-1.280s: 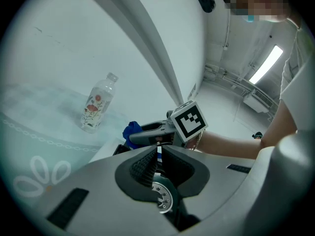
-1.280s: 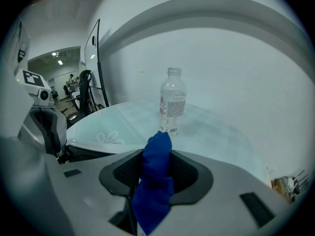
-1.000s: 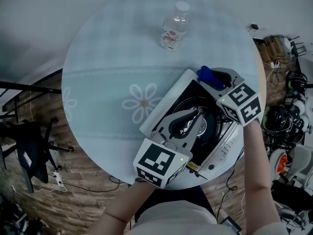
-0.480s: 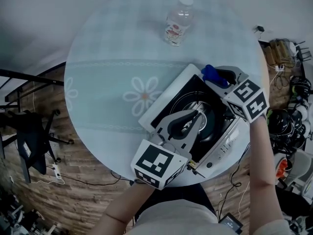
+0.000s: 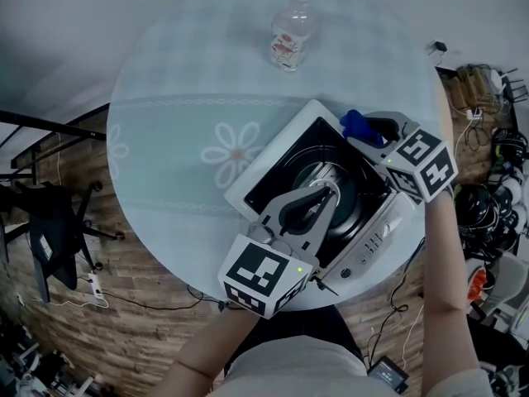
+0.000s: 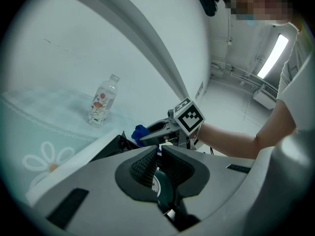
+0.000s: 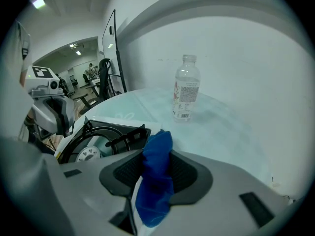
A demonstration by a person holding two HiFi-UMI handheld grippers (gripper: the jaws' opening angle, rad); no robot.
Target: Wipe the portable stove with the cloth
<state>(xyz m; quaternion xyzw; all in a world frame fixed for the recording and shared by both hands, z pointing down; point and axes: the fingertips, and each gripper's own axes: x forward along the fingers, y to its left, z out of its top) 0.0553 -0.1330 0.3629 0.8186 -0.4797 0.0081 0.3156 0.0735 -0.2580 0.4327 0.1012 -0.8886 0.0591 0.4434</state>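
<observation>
The portable stove (image 5: 266,170), white with a black top, sits on the near right part of the round table. My left gripper (image 5: 329,192) hovers over the stove's round burner (image 5: 337,180) with its jaws shut and nothing visible between the pads (image 6: 142,163). At the stove's far right corner, my right gripper (image 5: 364,131) is shut on the blue cloth (image 5: 355,126). In the right gripper view the cloth (image 7: 156,181) hangs bunched between the pads (image 7: 184,173), just beside the black pan support (image 7: 123,134). The left gripper view shows the cloth (image 6: 140,131) past the stove's edge (image 6: 74,163).
A clear plastic water bottle (image 5: 291,30) stands at the table's far side, well away from the stove. The table (image 5: 182,139) has a pale cover with a flower print. A black chair (image 5: 45,230) is on the floor to the left, and cables and clutter (image 5: 488,197) to the right.
The right gripper with the cloth has slid a little along the stove's far right corner. The left gripper stays over the burner, still shut.
</observation>
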